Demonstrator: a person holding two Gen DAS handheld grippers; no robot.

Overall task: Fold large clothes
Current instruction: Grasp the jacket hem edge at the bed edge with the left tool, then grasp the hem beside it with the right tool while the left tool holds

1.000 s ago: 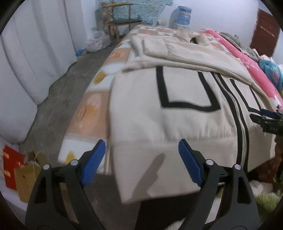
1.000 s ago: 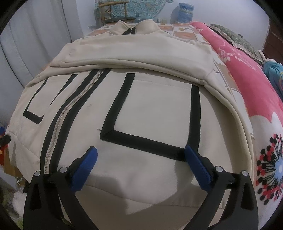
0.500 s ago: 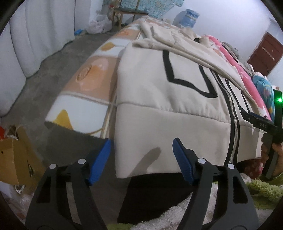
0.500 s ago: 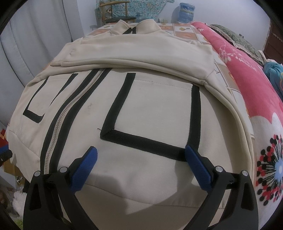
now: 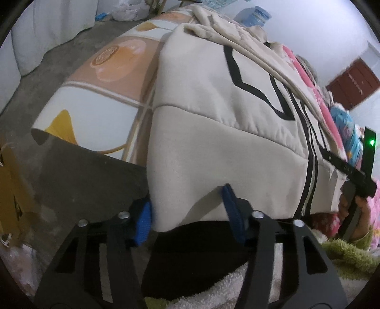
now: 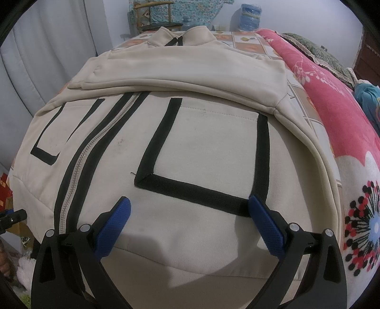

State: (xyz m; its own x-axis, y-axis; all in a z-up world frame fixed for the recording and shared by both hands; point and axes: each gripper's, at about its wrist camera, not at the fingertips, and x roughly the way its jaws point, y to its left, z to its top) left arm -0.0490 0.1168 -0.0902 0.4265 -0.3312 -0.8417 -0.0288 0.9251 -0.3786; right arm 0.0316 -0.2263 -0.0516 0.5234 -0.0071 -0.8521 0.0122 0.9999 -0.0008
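A large cream zip jacket (image 6: 190, 133) with black stripe trim lies face up on the bed, sleeves folded across its chest, its hem hanging over the bed's near edge (image 5: 213, 161). My left gripper (image 5: 187, 214) is open, its blue pads straddling the hem's lower left corner from below. My right gripper (image 6: 190, 218) is open and empty, hovering over the jacket's lower right front, above the hem band. The right gripper also shows at the far right of the left wrist view (image 5: 351, 173).
The bed has an orange-patterned sheet (image 5: 106, 78) on the left and a pink floral blanket (image 6: 332, 107) on the right. A cardboard box (image 5: 11, 190) and concrete floor lie left of the bed. A water jug (image 6: 249, 14) and chair stand beyond.
My left gripper has dropped low and moved in until its pads sit either side of the hanging hem corner. My right gripper has stayed in place.
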